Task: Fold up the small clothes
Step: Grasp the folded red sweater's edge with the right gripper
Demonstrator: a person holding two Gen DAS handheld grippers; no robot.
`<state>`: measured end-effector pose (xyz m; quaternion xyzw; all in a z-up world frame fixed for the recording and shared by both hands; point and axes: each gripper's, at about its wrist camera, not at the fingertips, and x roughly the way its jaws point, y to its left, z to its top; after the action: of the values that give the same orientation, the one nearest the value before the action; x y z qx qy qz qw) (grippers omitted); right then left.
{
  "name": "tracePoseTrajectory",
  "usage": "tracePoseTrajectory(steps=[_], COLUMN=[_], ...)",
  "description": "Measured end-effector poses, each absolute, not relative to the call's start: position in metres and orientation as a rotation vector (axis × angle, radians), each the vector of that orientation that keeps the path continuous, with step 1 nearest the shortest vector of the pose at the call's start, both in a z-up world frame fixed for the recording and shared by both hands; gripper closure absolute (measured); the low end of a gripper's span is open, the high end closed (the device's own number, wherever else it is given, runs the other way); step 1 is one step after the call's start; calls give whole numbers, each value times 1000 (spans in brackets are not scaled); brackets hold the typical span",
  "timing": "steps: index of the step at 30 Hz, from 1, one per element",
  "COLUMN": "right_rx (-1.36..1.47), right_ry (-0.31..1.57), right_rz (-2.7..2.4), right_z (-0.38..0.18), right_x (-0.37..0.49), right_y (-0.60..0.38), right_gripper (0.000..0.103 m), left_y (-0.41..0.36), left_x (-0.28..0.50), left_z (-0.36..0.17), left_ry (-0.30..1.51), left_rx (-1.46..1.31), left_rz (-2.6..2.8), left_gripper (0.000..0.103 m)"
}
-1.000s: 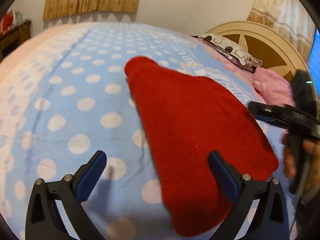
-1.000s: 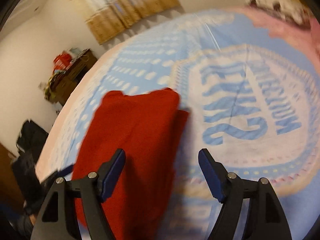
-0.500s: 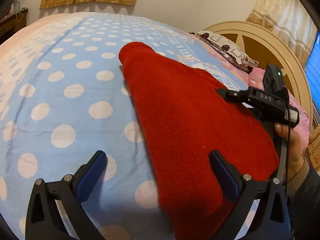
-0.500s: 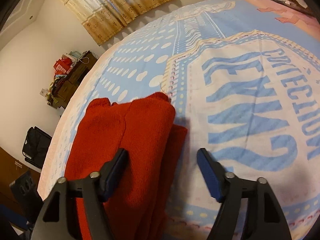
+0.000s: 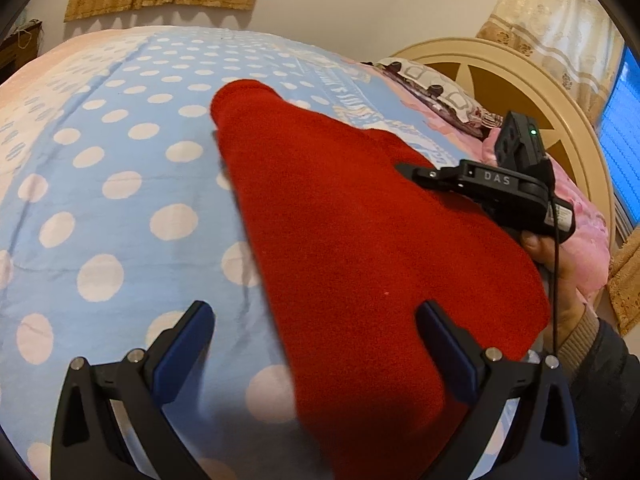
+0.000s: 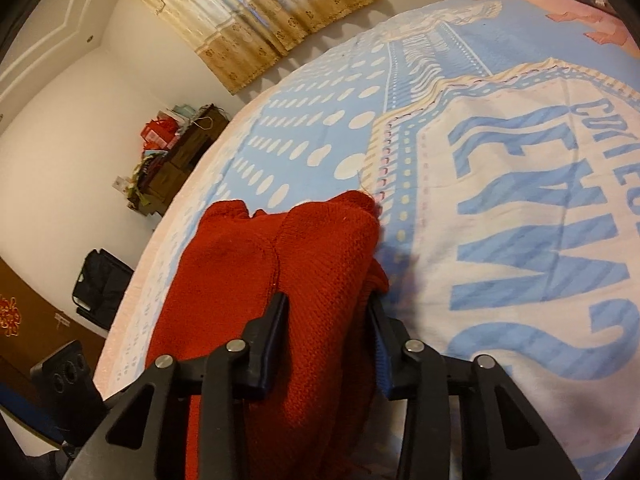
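Note:
A red knitted garment [image 5: 360, 248] lies folded lengthwise on the blue polka-dot bedspread [image 5: 120, 200]. My left gripper [image 5: 316, 344] is open above its near end, its right finger over the fabric and its left finger over the spread. In the right wrist view my right gripper [image 6: 328, 320] has closed its jaws on the right-hand fold of the red garment [image 6: 320, 264] at its edge. The right gripper also shows in the left wrist view [image 5: 432, 176], at the garment's right side.
A cream headboard [image 5: 520, 92], a patterned pillow [image 5: 432, 88] and pink bedding [image 5: 576, 216] lie to the right. A cluttered dark cabinet [image 6: 176, 156], a black bag [image 6: 100, 284] and curtains [image 6: 260, 20] stand beyond the bed's left edge.
My right gripper has moved in over the garment's right edge and closed from wide open onto the fold. My left gripper has stayed open, and its view shifted slightly.

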<state>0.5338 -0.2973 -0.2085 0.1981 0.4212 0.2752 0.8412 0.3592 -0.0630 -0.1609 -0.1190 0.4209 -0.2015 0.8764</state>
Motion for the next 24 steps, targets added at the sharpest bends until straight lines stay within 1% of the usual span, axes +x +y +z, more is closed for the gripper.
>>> tracePoseTrajectory(steps=[1, 5, 9, 14, 16, 17, 19, 24], right_rx=[429, 454, 485, 478, 424, 406, 405, 401], right_ry=[888, 894, 915, 911, 876, 858, 835, 822], right_rz=[594, 604, 599, 578, 567, 568, 568, 545], right_z=[-209, -211, -214, -212, -207, -204, -200, -196], right_x=[533, 534, 535, 532, 526, 523, 519, 514], right_y=[-298, -298, -301, -300, -294, -291, -290, -289], right_gripper=[68, 69, 69, 69, 73, 74, 74, 74], left_y=[-64, -63, -63, -70, -73, -74, -78, -78], left_x=[359, 358, 357, 352, 350, 350, 348, 345], left_z=[-161, -161, -161, -153, -149, -147, -144, -137], left_ry=[876, 872, 875, 872, 876, 875, 875, 888], left_rx=[-249, -279, -304, -263, -236, -224, -187, -135], left_rz=[-437, -495, -532, -503, -483, -475, -459, -427], left_gripper=[5, 17, 31, 40, 48, 50, 55, 61])
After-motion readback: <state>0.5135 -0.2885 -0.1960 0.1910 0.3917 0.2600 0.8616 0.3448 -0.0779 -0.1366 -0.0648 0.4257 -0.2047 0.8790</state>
